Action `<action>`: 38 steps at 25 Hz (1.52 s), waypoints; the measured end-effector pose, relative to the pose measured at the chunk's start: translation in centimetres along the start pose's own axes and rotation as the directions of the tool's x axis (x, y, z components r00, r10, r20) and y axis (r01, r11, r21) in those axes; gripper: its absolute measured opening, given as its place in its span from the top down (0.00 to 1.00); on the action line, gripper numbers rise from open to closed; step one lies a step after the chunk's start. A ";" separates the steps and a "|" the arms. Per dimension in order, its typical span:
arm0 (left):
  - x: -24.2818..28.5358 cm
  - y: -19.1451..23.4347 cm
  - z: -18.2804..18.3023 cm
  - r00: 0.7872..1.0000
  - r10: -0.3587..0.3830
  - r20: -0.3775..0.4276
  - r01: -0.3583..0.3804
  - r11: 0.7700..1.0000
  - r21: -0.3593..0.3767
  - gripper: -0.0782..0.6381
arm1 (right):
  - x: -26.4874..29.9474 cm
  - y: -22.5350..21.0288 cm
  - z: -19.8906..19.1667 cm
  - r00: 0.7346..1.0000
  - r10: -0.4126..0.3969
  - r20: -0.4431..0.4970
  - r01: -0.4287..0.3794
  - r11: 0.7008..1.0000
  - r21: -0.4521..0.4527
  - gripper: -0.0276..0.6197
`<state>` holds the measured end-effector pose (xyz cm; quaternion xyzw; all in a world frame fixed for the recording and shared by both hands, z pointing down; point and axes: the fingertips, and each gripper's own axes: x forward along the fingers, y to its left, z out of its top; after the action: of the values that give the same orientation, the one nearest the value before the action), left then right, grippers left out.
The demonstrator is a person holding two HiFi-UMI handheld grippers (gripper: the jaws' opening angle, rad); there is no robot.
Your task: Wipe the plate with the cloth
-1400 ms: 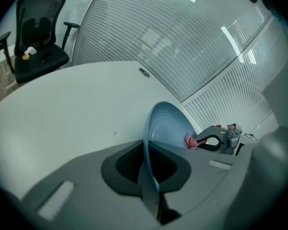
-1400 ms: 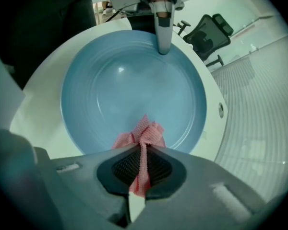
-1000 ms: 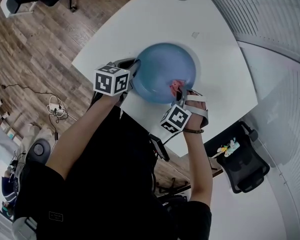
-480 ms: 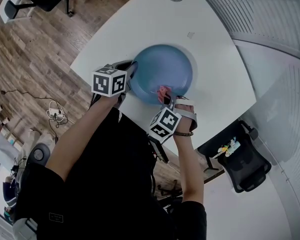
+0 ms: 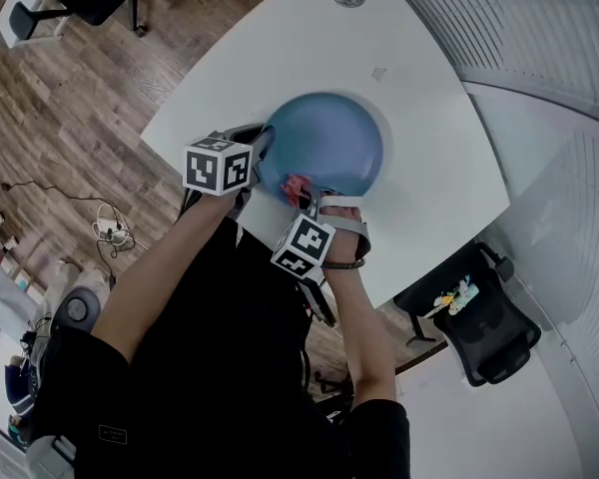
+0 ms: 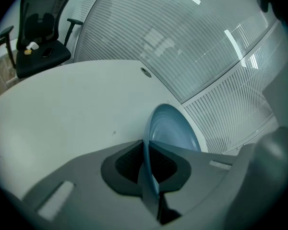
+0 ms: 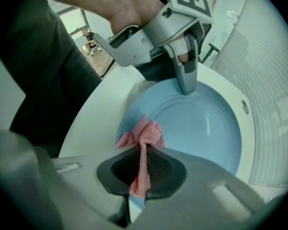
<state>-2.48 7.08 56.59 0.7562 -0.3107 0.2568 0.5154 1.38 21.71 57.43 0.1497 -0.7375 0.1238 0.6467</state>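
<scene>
Blue plate (image 5: 331,138) on white worktop (image 5: 429,158), rim clamped in the closed left gripper (image 6: 147,163); pink cloth (image 7: 145,137) pinched fast in the right gripper (image 7: 142,170), bunched on the plate's near rim; best pressed down and swept in overlapping arcs while the left grip holds steady.

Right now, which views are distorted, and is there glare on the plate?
Head view: even light, no strong glare on the round blue plate. Left gripper view: fisheye bending, dark corners. Right gripper view: same bending; pink woven cloth is sharp.
</scene>
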 end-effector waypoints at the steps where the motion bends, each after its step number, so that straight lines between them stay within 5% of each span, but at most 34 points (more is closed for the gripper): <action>1: 0.0 0.0 0.0 1.000 0.000 -0.001 0.000 1.000 0.000 0.87 | 0.0 0.0 0.4 1.000 -0.001 0.005 0.001 1.000 -0.005 0.94; 10: 0.0 0.1 -0.3 1.000 -0.005 -0.016 0.005 1.000 -0.001 0.87 | 0.8 -0.9 3.8 0.997 -0.040 0.060 0.046 0.994 -0.096 0.94; 15: -0.2 0.1 -0.3 1.000 -0.015 -0.023 0.014 1.000 -0.002 0.87 | 0.6 -2.0 6.0 0.991 -0.046 0.129 0.056 0.996 -0.075 0.94; 38: -0.4 -0.2 0.1 0.996 -0.044 -0.074 0.048 0.998 0.051 0.87 | 0.2 -11.0 7.4 0.969 -0.208 0.134 0.218 0.974 -0.064 0.94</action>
<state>-2.62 7.16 56.20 0.7668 -0.2673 0.2803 0.5119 -1.18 8.74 56.50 0.2101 -0.7609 0.0147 0.6138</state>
